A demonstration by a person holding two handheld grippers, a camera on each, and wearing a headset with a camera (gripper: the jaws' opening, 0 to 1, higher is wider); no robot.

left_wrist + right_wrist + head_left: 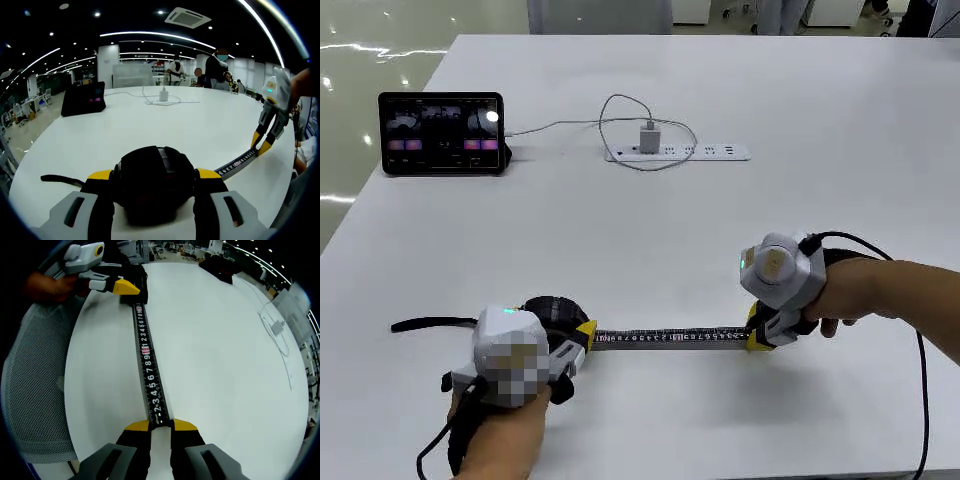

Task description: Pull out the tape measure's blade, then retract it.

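A black tape measure case (155,180) sits on the white table, with my left gripper (155,175) shut around it. In the head view the case (555,315) lies near the front left with its black wrist strap (430,324) trailing left. The blade (670,338) is drawn out flat along the table toward the right. My right gripper (161,425) is shut on the blade's end, and the numbered blade (147,360) runs away from it to the case (131,282). That gripper (757,338) shows its yellow-tipped fingers in the head view.
A tablet (442,133) stands at the back left with a cable leading to a white power strip (680,152) and its charger (649,137). Wide bare tabletop (720,250) lies between those and the grippers. People stand far behind the table (217,70).
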